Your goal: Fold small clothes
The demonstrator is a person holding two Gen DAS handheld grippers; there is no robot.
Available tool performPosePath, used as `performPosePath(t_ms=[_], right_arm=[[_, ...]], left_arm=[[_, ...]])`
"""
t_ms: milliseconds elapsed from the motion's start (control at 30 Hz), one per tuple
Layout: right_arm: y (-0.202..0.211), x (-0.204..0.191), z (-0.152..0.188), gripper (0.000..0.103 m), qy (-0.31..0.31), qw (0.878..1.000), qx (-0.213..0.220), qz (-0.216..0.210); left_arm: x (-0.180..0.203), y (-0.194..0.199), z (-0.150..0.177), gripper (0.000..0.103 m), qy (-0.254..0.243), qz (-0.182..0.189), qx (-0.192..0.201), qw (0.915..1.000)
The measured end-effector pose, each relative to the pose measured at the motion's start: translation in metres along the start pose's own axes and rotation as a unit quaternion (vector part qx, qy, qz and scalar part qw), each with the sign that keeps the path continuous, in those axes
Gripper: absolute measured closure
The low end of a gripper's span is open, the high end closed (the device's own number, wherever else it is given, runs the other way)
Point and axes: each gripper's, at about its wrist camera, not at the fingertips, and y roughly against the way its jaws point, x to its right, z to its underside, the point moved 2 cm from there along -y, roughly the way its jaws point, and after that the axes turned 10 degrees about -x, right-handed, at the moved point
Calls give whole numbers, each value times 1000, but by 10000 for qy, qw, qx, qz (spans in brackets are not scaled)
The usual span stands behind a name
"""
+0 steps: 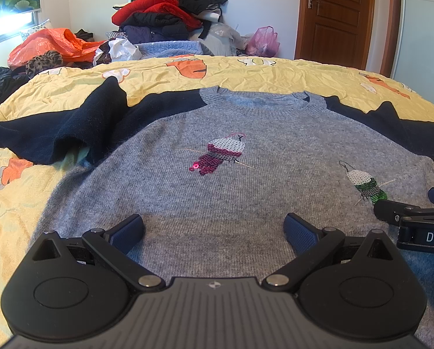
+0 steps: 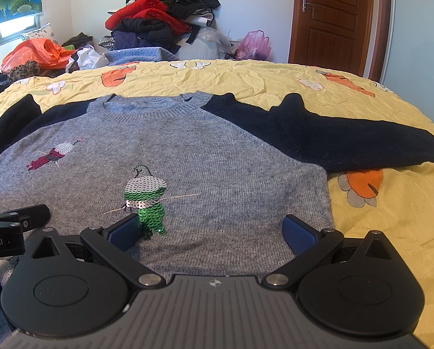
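Grey sweater (image 1: pixel 217 180) lies face up, spread flat on the yellow bedspread (image 1: pixel 246 72), neckline away from the cameras, hem nearest them. Navy sleeves out to either side of the neckline: left sleeve (image 1: pixel 56 133) bunched and humped, right sleeve (image 2: pixel 333 136) flatter, with its cuff end running out toward the bedspread's edge

Left gripper (image 1: pixel 214 229) hovers low over the hem side of the sweater, below the pink sequin bird (image 1: pixel 219 154); jaws spread wide, nothing between them. Right gripper (image 2: pixel 211 229) likewise released, empty, just hem-side of the green sequin bird (image 2: pixel 147 203), one pad beside it. Whether either tool touches the knit: cannot tell

Judged step: garment laid out, no fold made yet; both tools poised for the first grasp

Next move likely calls for pinching a sleeve or side edge and carrying it across the sweater's chest. The bunched left sleeve probably wants smoothing first. Soft knit; a shallow pinch may take only the top layer

Clothes pile (image 1: pixel 170 8) sits beyond the neckline, well apart
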Motion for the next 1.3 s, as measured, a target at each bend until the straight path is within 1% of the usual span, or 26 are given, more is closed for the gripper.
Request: performPosePath(t_ms=[1067,1133,1200,1267,1300], right_arm=[[0,0,0,0,24,10000,-11,-39],[3,6,-1,0,27,9996,-35,-291],[9,15,-2,0,-236,9975,27,-672],[16,35,-3,0,-665,9908,58,-1174],[20,47,-5,1,-951,9846,91,-1462]], left_arm=[[0,0,0,0,-1,0,1,10000],[0,0,0,0,-1,1,1,10000],[0,0,0,0,1,2,2,10000],[0,0,0,0,-1,1,1,10000],[0,0,0,0,-1,2,1,10000]])
